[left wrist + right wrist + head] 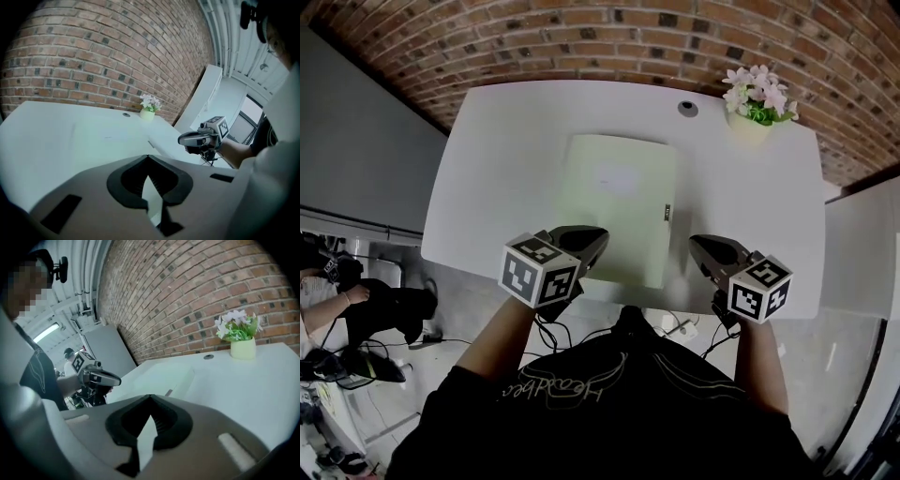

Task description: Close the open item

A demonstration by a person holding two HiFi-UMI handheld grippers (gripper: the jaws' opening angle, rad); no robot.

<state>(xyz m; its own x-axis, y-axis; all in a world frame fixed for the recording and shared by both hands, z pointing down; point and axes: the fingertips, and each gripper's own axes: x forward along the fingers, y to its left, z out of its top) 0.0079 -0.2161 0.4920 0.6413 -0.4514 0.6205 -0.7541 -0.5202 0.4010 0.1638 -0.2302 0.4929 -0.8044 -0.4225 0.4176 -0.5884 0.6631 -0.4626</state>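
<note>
A pale green flat folder (619, 202) lies on the white table (487, 187), lid down flat, with a small dark clasp (667, 212) on its right edge. My left gripper (598, 236) hovers over the folder's near left corner, its jaws shut on nothing. My right gripper (698, 246) is held over the table's front edge just right of the folder, also shut and holding nothing. In the left gripper view the jaw tips meet (148, 157) and the right gripper (187, 138) shows beyond. The right gripper view shows closed tips (150, 396), the folder (164, 376) and the left gripper (110, 378).
A small pot of pink flowers (755, 108) stands at the table's far right corner, and a round cable hole (687, 108) lies to its left. A brick wall runs behind the table. A person (356, 300) sits on the floor at lower left.
</note>
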